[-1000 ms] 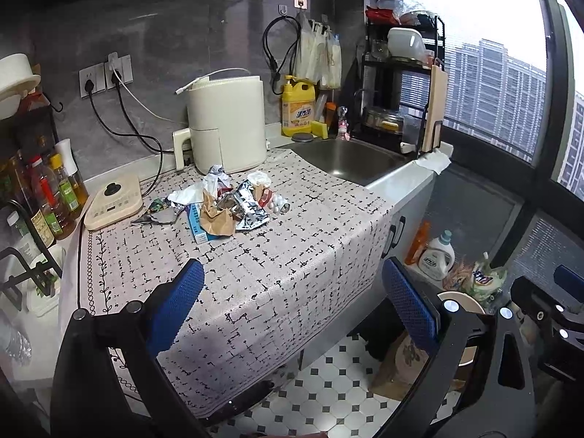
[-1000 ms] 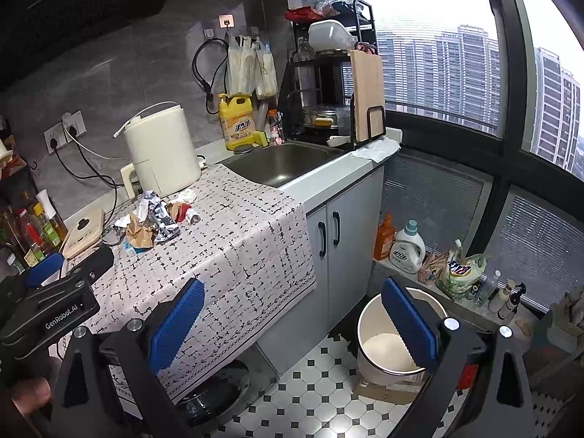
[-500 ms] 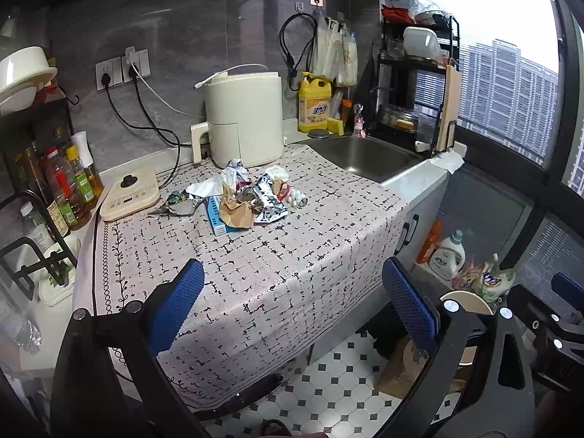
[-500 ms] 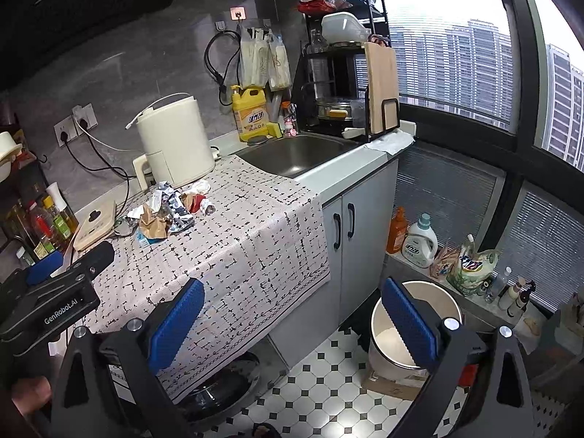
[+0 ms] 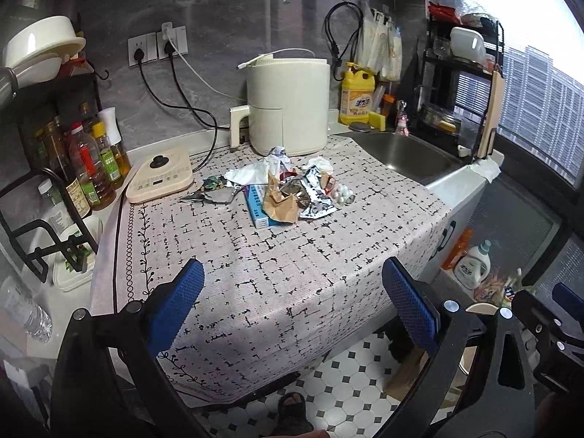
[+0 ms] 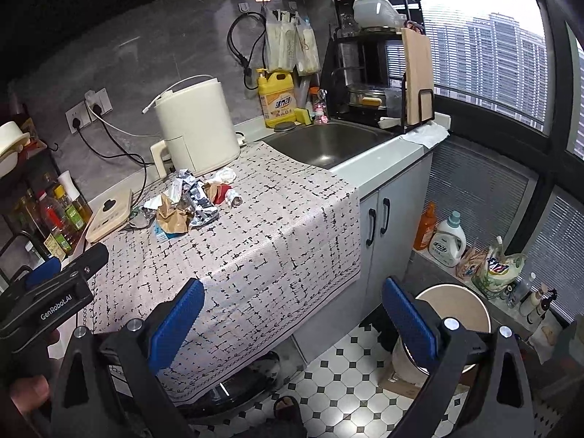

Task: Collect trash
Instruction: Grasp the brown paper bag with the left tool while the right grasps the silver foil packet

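Here's the danger: that trash pile [image 5: 281, 191] is a loose heap of crumpled foil, torn brown paper, white tissue and a flat blue box, all tangled together on the patterned tablecloth [image 5: 292, 266], and a pinch into the middle could lift one scrap and drag or scatter the rest, maybe off the near edge onto the tiled floor. The little white roll on the right of the heap looks likely to roll away if nudged. There's also the cloth itself: it hangs loose over the counter front, so a low grab could snag fabric along with the rubbish. And the cream appliance [image 5: 288, 106] stands just behind the pile, leaving little room on the far side. Now the tongs: the left gripper [image 5: 292, 299] is spread wide, blue pads well apart, holding nothing and touching nothing, hovering over the near part of the cloth, well short of the pile. The right gripper [image 6: 292, 310] is just as wide and empty, off the counter's near edge (the round bin [image 6: 452, 314] sits on the floor below, right behind its right pad).
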`<action>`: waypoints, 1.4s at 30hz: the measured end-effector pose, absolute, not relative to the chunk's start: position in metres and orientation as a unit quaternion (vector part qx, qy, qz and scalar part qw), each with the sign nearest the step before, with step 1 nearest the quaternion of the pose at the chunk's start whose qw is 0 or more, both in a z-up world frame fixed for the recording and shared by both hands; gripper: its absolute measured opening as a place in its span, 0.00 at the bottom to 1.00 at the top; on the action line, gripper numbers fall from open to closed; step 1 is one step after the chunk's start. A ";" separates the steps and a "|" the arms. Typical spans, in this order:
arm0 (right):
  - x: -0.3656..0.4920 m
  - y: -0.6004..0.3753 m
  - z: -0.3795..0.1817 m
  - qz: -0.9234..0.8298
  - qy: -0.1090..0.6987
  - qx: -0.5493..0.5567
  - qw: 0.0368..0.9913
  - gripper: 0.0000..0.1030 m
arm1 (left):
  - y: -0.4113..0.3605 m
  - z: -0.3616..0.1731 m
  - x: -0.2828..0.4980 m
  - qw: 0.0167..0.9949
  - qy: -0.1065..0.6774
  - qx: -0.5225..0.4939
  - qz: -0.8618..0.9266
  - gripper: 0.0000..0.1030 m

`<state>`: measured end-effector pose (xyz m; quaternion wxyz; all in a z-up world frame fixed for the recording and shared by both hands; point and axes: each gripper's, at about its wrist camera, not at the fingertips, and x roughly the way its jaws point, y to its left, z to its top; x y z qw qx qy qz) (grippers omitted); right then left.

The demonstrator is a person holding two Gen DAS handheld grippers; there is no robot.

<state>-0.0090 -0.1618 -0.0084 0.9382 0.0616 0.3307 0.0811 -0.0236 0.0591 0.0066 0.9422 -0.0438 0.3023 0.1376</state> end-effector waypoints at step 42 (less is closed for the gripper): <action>0.226 -0.013 -0.062 0.154 0.399 0.010 0.904 0.82 | 0.185 -0.088 0.215 0.896 0.416 -0.117 0.101 0.11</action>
